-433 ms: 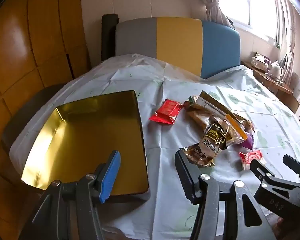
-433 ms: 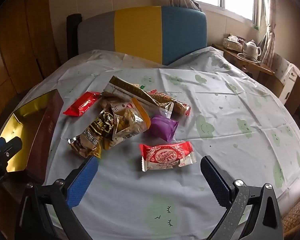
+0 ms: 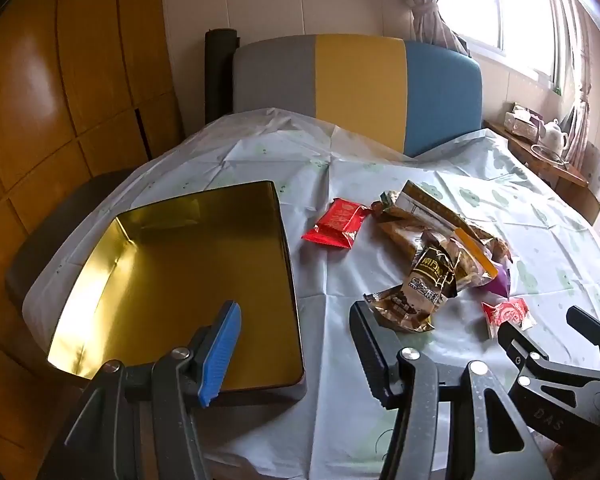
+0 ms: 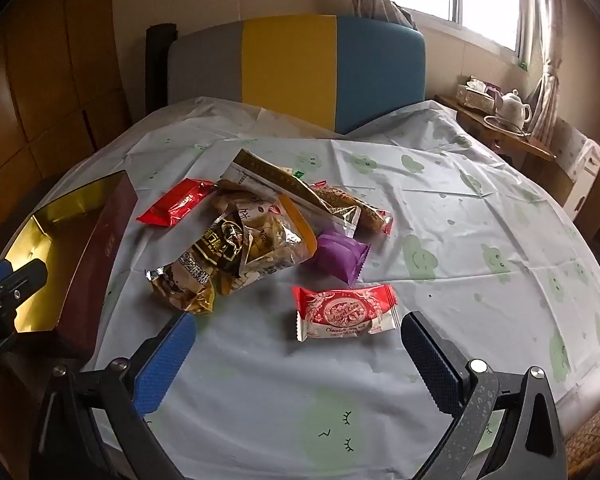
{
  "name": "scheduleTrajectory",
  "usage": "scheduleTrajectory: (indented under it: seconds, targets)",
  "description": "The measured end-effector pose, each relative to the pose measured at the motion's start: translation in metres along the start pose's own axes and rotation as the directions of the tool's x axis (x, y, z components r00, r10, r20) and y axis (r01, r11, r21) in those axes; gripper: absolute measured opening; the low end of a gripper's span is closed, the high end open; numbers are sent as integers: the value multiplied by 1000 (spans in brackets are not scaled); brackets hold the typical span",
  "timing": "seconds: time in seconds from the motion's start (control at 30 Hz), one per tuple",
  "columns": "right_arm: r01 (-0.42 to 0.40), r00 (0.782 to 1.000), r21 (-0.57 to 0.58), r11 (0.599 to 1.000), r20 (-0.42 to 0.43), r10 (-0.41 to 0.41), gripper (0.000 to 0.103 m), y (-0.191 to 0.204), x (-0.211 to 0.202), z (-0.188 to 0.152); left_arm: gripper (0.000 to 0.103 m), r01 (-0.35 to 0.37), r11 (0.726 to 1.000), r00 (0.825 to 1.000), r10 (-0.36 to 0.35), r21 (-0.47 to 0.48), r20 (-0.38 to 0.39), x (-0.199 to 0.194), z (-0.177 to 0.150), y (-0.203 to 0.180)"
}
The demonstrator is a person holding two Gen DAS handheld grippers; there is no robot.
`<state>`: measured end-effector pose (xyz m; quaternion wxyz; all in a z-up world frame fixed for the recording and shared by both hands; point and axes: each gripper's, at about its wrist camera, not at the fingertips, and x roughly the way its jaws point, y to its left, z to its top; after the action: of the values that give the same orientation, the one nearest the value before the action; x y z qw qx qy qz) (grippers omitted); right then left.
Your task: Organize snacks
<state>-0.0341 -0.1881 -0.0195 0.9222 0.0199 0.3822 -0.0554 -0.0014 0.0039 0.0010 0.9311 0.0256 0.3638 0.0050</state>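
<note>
Nothing has shifted in the last instant: both the left claw and right claw hang open and empty, the gold-lined rectangular tin sits empty left of the untouched snack-packet pile on the counter.

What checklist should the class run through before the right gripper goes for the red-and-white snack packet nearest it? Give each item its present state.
1. Right gripper open and empty: ok.
2. Red-and-white packet lying apart from the snack pile, free to grasp: ok.
3. Packet roughly lined up between the right gripper's fingers, just ahead of them: ok.
4. Gold-lined tin open, nothing seen inside: ok.
5. Left gripper open, empty, its blue finger over the tin's near end; may block a drop there: not ok.
6. Whether the packet is stiff enough to hold: cannot tell.
</note>
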Motion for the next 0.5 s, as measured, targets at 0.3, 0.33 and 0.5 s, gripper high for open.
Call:
scheduleTrajectory:
  seconds: [0.3, 0.33, 0.5]
  targets:
    - [2, 1000, -15, 1000, 3, -2, 103, 3, -2, 0, 58, 7, 1000, 1000, -7, -1, -4, 1, -3, 1]
    - [3, 1000, -17, 1000, 6, -3, 103, 3, -2, -1, 58, 7, 1000, 1000, -7, -1, -5, 1, -3, 0]
    - [1, 1000, -28, 1000, 21, 0, 103, 5, -4, 0, 58, 8, 1000, 1000, -8, -1, -16, 2, -3, -1]
